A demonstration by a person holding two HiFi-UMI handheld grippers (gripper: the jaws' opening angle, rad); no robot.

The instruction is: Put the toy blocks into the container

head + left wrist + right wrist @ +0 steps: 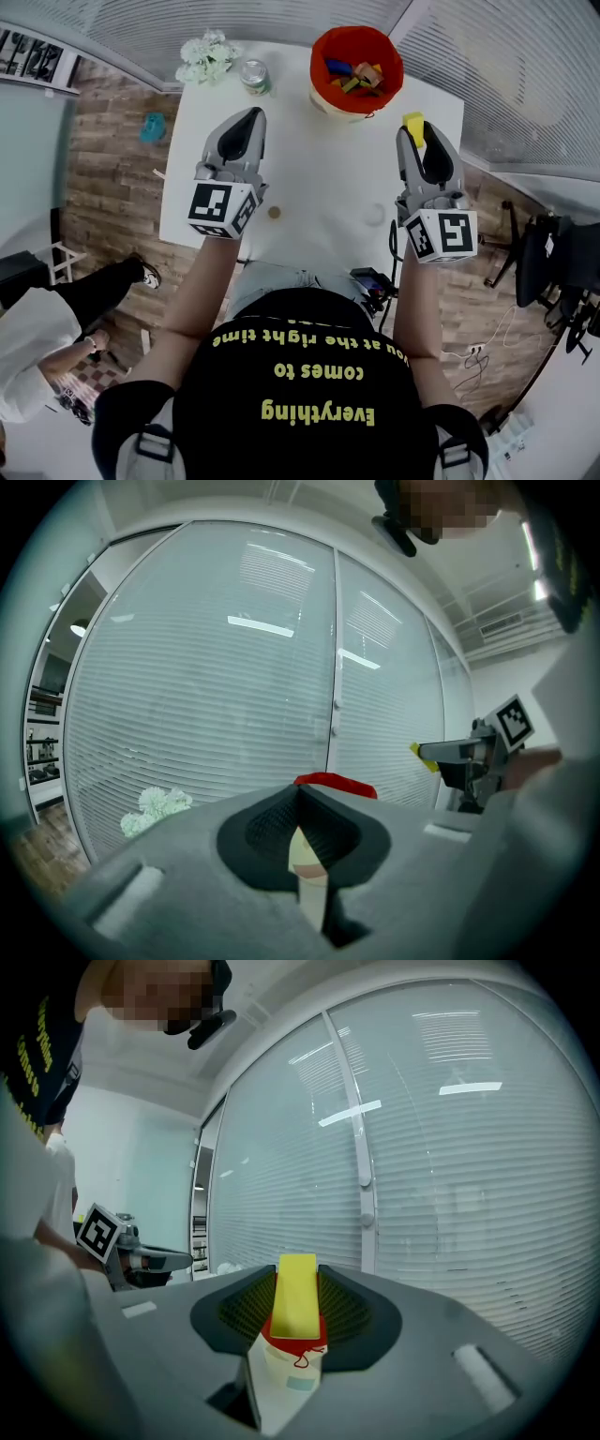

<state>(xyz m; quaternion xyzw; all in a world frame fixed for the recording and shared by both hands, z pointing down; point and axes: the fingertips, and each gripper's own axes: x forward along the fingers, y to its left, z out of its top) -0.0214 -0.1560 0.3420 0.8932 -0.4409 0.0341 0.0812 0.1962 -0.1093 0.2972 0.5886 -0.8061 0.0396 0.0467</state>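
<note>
A white table (319,178) stands on a wooden floor (112,178), in a corner closed in by glass walls with blinds (516,75). At the far edge of the table sits a red bucket (323,47) with several toy blocks (354,77) already in it. Just left of the bucket is a can (254,75), and further left, at the far corner, a bunch of white flowers (206,56). A small round disc (274,213) lies near the table's near edge, between the two grippers.

The right gripper (418,136) is held over the right side of the table, its jaws clamped on a yellow block (413,125) that sticks out beyond their tips. The bucket lies beyond it, to the far left. The left gripper (251,117) hovers over the left side with its jaws closed together and nothing between them. The can is just beyond it.

A person in white (37,347) is on the floor to the near left, and a black chair (548,262) stands to the right.
</note>
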